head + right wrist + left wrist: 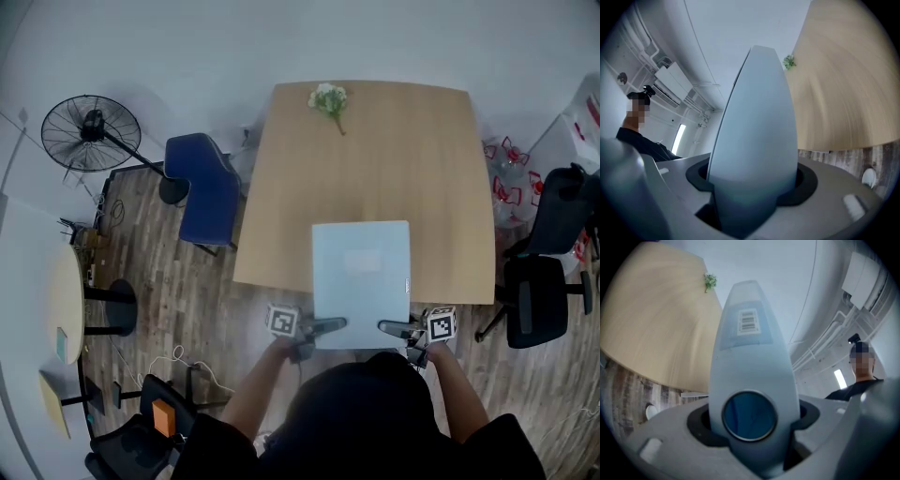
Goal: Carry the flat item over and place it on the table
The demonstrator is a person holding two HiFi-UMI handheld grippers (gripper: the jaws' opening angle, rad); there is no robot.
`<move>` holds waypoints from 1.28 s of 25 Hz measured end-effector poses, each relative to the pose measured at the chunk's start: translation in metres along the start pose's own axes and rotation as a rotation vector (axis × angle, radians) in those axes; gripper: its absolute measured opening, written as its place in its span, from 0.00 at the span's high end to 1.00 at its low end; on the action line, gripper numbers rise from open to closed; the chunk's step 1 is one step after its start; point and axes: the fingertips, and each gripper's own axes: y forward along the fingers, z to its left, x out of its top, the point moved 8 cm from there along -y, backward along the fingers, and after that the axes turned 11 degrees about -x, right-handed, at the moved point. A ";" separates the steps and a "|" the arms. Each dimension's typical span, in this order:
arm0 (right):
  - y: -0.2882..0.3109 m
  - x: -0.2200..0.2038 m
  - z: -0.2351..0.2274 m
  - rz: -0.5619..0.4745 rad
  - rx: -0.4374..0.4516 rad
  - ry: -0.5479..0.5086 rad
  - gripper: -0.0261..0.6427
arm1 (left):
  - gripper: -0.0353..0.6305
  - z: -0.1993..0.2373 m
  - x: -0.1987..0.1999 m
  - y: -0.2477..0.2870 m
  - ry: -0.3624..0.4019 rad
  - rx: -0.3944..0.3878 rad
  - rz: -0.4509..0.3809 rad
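The flat item [361, 281] is a pale blue-white rectangular panel with a faint label on top. It is held level over the near edge of the wooden table [375, 169], its near end past the edge toward me. My left gripper [326, 325] is shut on its near left edge and my right gripper [391, 328] on its near right edge. In the left gripper view the flat item [750, 357] runs edge-on between the jaws, showing a barcode label [748, 322] and a round blue disc [750, 416]. In the right gripper view the flat item [757, 136] likewise fills the gap between the jaws.
A sprig of white flowers [329, 98] lies at the table's far end. A blue chair [208, 192] and a standing fan [89, 131] are to the left, with a small round table [61, 305] beyond. A black office chair [539, 300] stands to the right.
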 end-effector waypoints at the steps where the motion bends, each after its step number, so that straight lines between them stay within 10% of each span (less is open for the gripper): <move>1: -0.001 0.012 -0.006 0.000 -0.001 0.003 0.49 | 0.43 0.008 0.011 0.004 0.015 0.000 0.002; 17: 0.027 0.160 -0.073 0.004 0.002 0.059 0.50 | 0.40 0.079 0.148 0.025 -0.027 0.079 -0.061; 32: 0.092 0.267 -0.152 -0.040 -0.063 0.147 0.50 | 0.36 0.194 0.276 0.008 -0.126 0.097 0.045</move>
